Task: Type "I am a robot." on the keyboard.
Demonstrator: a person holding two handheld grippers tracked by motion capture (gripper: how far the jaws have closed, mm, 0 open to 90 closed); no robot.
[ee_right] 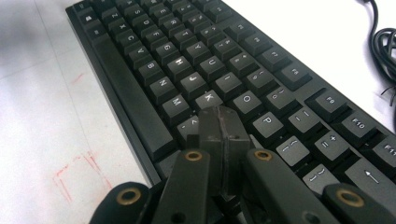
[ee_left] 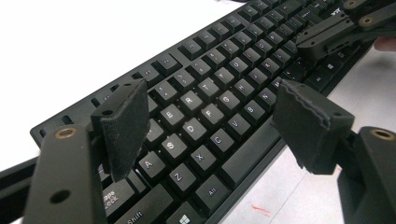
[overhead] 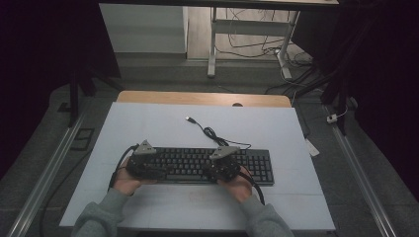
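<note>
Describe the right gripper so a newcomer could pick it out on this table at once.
Start at the white tabletop and find the long black plastic keyboard lying across it. The black two-jaw right gripper hangs over its letter keys near K and L. Unlike the left gripper, whose jaws stand wide apart, its jaws are pressed together.

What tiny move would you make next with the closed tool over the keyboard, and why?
Probably ease the right gripper straight down. Its fingers are pressed together with nothing between, tips over the keyboard near the K and L keys, so a small dip should press one key.
</note>
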